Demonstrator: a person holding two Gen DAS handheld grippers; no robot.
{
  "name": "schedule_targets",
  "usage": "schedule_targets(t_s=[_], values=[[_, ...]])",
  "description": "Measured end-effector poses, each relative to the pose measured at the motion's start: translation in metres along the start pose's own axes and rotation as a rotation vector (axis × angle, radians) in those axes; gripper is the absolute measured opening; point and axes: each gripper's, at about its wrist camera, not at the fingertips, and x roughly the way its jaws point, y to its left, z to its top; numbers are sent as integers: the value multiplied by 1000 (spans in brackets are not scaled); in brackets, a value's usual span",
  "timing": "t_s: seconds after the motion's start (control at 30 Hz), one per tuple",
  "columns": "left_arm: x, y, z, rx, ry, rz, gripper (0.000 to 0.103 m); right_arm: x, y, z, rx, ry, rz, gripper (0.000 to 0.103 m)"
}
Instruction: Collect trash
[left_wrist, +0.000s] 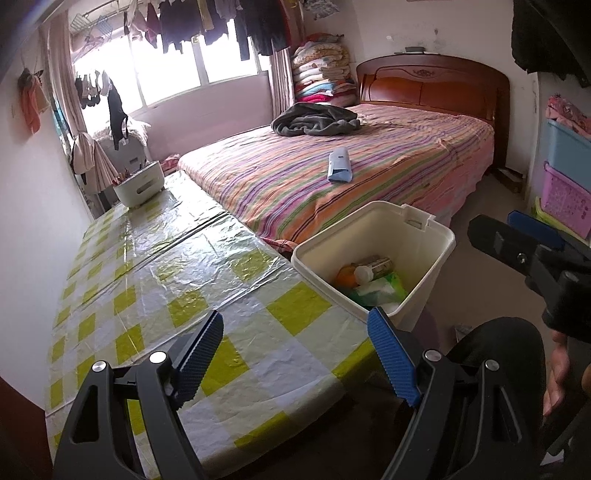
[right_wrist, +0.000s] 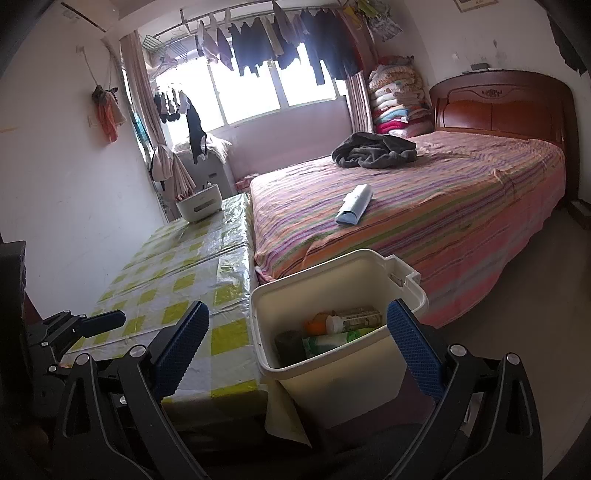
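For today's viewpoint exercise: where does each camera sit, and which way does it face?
Left wrist: on the left claw, looking down over the checked table toward the bed; right claw and a hand show.
Right wrist: on the right claw, facing the bin; left claw shows.
Shared: bin, table, bed.

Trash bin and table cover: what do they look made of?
Trash bin: looks like moulded plastic, cream and matte; smooth thin walls, rolled rim and a moulded hinge tab at the back corner.
Table cover: probably thin plastic film or vinyl with a yellow-and-white check print; it is glossy, with crinkled glare and sharp creases. What lies under it cannot be told.
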Motion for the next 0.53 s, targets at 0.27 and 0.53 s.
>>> schedule_targets(t_s=[0.27,0.53], values=[[2,-1,0,-5,16,1,78,0,-1,-1,4,2,1,96],[4,1,0,-15,28,3,78,0,-2,-1,7,4,3,96]])
